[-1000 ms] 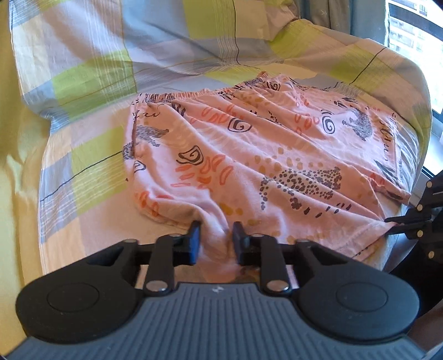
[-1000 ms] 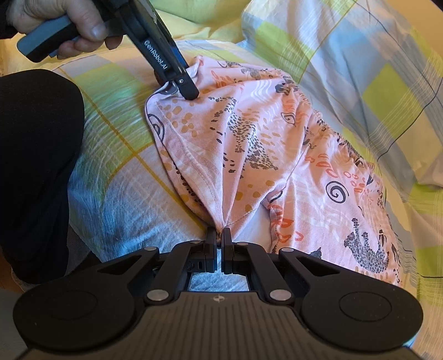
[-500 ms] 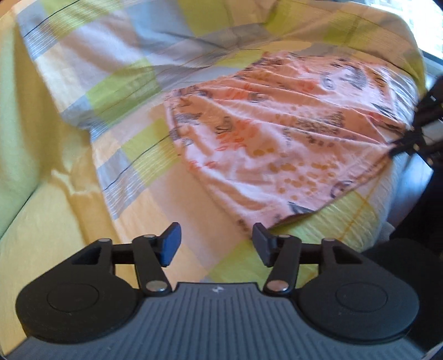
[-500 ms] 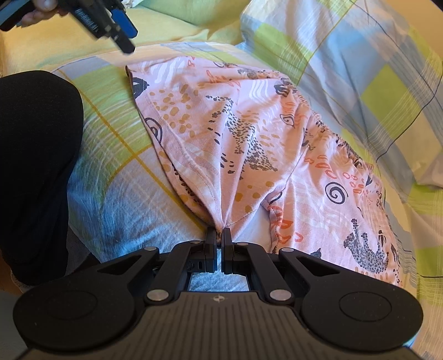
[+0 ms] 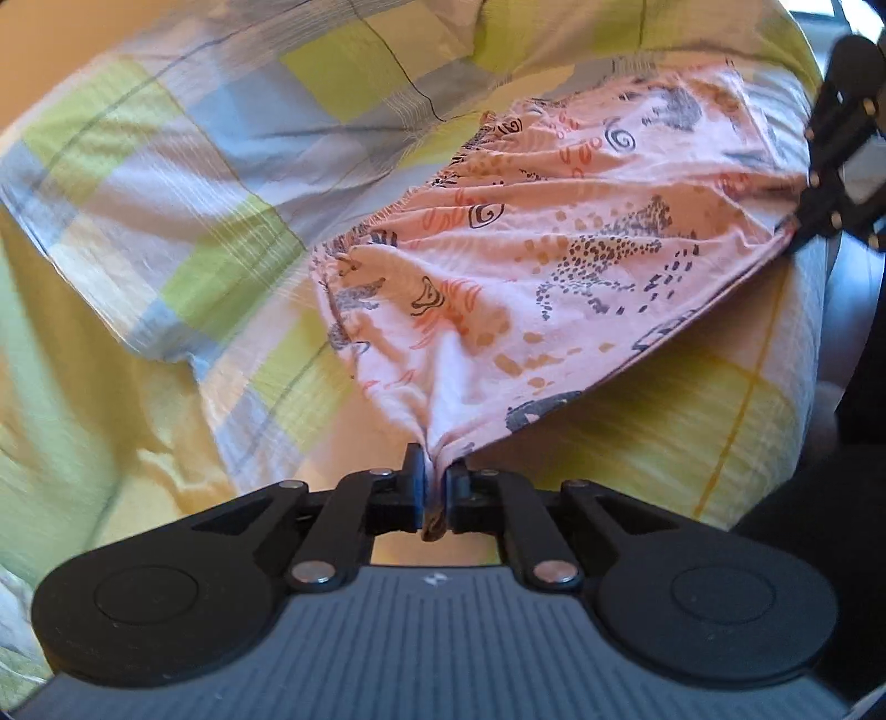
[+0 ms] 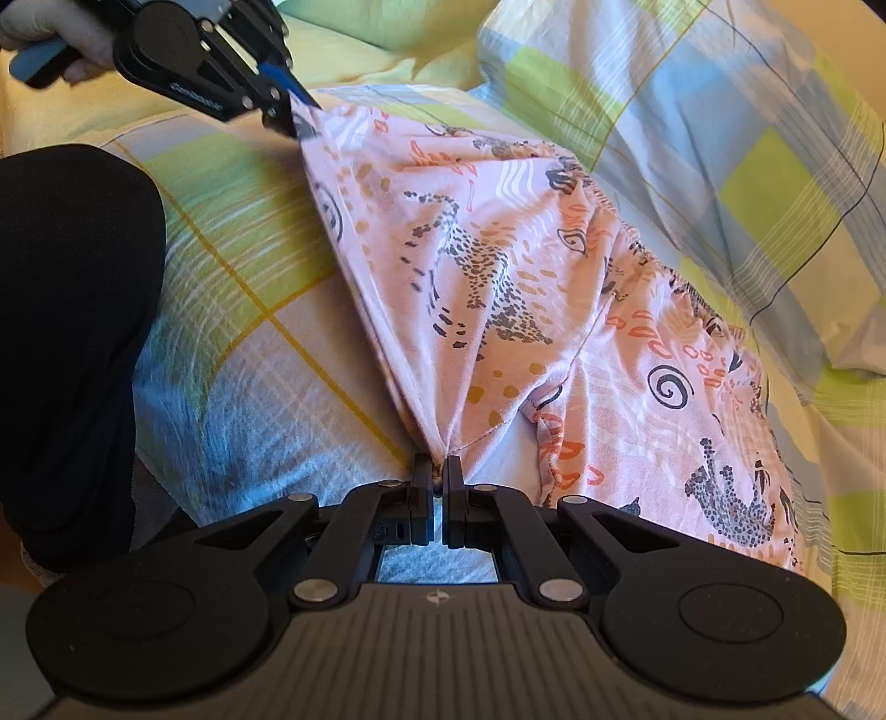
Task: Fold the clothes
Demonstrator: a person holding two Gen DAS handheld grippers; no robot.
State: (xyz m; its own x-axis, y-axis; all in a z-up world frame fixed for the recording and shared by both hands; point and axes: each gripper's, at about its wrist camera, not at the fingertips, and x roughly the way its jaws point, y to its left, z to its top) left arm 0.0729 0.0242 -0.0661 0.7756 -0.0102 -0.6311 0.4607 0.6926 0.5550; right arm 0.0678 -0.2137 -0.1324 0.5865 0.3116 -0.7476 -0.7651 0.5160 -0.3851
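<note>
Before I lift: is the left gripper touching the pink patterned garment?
Touching. The left wrist view shows the left gripper pinching the pink patterned garment's corner.

The right gripper (image 6: 437,476), at the near edge of the pink shorts (image 6: 498,288), has its jaws clamped on a gathered corner of their hem. From that pinch the shorts spread away across the checked sheet (image 6: 232,354), their leopard and swirl print facing up. At the shorts' far left corner the left gripper (image 6: 296,116) pinches the fabric, with a hand (image 6: 61,41) on its handle. The hem runs taut between the two pinches. Left of the shorts lies a black shape (image 6: 66,343), partly over the sheet.
</note>
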